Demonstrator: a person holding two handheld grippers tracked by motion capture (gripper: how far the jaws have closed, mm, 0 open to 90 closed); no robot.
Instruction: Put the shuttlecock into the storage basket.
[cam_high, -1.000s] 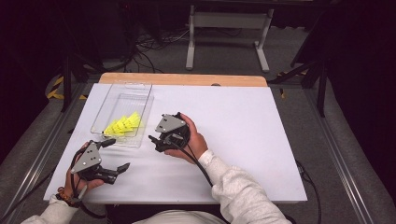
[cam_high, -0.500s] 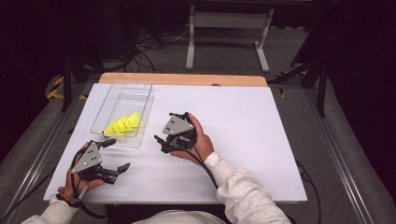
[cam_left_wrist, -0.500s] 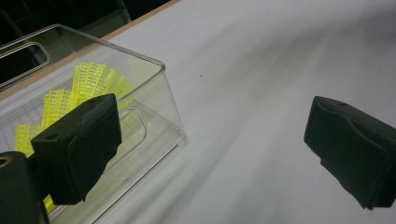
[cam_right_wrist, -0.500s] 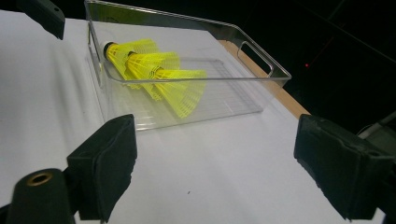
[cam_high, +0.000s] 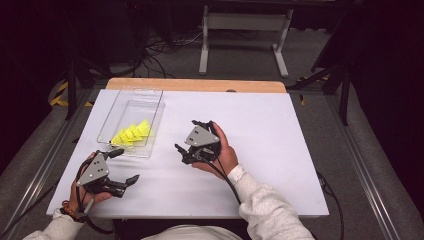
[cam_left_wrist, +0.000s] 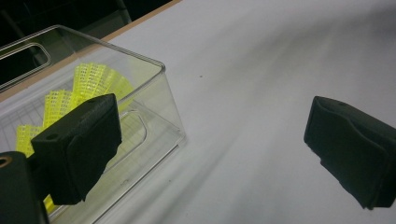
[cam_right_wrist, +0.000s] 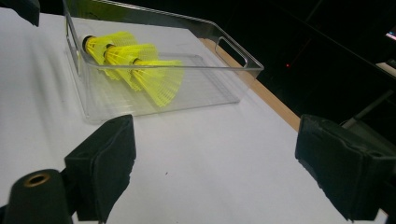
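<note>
Both grippers are wide open, and neither one has anything between its jaws. The left gripper sits low at the near left corner of the table, held in the person's left hand, with its upper jaw tip just beside the near end of the clear tray. From the left gripper view, the jaws stand far apart with bare white tabletop between them; the left jaw overlaps the tray's corner in the picture, but whether it actually touches the plastic, I cannot tell.

Over to the right gripper, near the middle of the table, gripped in the right hand and turned toward the tray. In the right gripper view its jaws are spread just as wide, nothing held, only white surface under them, and the tray lies well ahead of them.

Inside the tray lie the yellow shuttlecocks, stacked one into another on their sides at the tray's near end. The right gripper view shows three dark cork tips in a row; from above they blur into one yellow cluster, so the exact count is hard to call. In the left gripper view the jaw hides part of them. The tray's far end is cut off there too.
</note>
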